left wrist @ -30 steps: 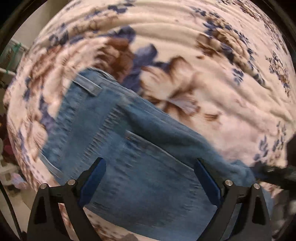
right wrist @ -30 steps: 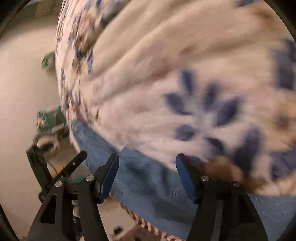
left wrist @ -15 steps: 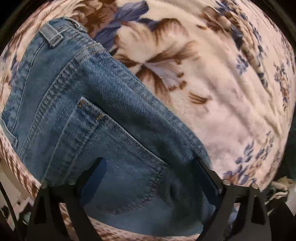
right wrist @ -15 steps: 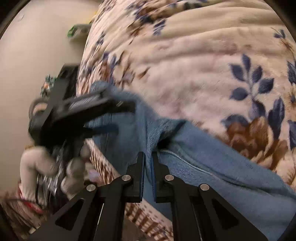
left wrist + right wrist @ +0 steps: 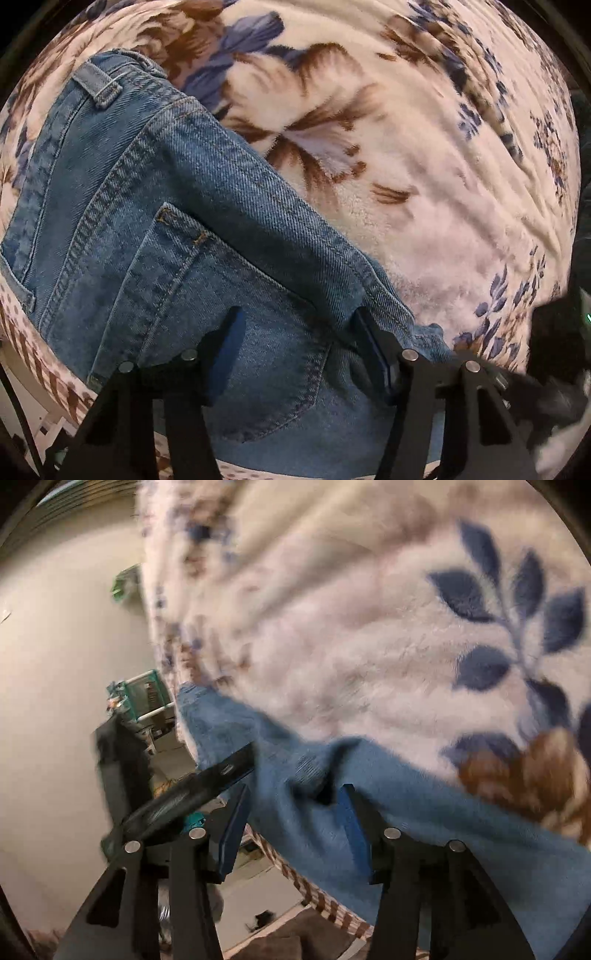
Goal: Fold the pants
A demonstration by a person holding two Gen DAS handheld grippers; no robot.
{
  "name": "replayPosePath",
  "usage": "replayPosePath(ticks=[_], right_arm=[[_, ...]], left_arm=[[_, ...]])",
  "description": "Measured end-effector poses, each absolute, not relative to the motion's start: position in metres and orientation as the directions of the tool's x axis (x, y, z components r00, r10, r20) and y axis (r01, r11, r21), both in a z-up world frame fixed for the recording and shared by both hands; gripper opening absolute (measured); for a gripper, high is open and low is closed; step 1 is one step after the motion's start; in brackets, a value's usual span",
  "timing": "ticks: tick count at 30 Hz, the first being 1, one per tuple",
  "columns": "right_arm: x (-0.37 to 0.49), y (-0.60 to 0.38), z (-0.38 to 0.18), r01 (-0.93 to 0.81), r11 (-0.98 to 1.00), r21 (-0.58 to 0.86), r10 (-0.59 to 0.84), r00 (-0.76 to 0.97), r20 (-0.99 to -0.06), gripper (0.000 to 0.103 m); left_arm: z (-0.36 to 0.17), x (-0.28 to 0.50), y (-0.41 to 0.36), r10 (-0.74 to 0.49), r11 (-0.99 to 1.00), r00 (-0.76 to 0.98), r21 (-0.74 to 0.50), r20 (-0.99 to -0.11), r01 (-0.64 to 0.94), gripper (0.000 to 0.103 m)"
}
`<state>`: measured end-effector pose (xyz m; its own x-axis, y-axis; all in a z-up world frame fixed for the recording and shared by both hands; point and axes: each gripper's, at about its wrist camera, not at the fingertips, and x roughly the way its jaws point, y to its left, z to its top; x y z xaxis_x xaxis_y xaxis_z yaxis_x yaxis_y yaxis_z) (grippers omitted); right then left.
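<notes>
1. The jeans lie flat on a floral blanket, close to its near edge, seat side up. 1 back pocket faces the left wrist camera, and a belt loop marks the waistband at the upper left.
2. In the right wrist view the jeans run as a blue band along the blanket's lower edge, with a small raised pucker of denim near the middle. That view is blurred, so fine detail is hard to read.
3. The left tool is spread wide, its 2 blue-padded fingers straddling the lower corner of the pocket. They hold nothing; whether the tips touch the denim I cannot tell.
4. The right tool is also spread wide, with the pucker of denim between its fingers, and grips nothing.
5. The left tool shows in the right wrist view as a dark blurred shape at the jeans' left end.
6. Beyond the blanket's edge, a pale floor and a green basket are visible.
</notes>
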<state>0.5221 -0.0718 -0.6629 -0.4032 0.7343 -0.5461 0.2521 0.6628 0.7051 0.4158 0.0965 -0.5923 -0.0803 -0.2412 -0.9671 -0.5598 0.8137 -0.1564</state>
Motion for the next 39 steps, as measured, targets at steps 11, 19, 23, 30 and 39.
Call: replayPosePath(ticks=[11, 19, 23, 30, 39], right_arm=[[0.53, -0.044, -0.674, 0.273, 0.573, 0.772, 0.765, -0.517, -0.385, 0.054], [0.518, -0.006, -0.675, 0.104, 0.676, 0.729, 0.633, -0.589, -0.503, 0.054], [0.527, 0.002, -0.698, 0.158, 0.718, 0.678, 0.624, -0.579, -0.525, 0.057], [0.536, -0.065, -0.661, 0.375, 0.434, 0.819, 0.886, -0.342, -0.313, 0.056], [0.542, -0.004, -0.695, 0.24, 0.631, 0.738, 0.721, -0.532, -0.443, 0.052]], left_arm=[[-0.544, 0.373, 0.139, 0.077, 0.936, -0.045, 0.087, -0.996, -0.342, 0.063], [-0.582, 0.358, 0.153, 0.08, 0.928, -0.097, 0.11, -0.992, -0.356, 0.063], [-0.585, 0.36, 0.154, 0.07, 0.924, -0.103, 0.104, -0.992, -0.368, 0.063], [-0.591, 0.354, 0.155, 0.058, 0.924, -0.098, 0.09, -0.994, -0.373, 0.064], [-0.593, 0.355, 0.153, 0.057, 0.925, -0.107, 0.092, -0.993, -0.369, 0.064]])
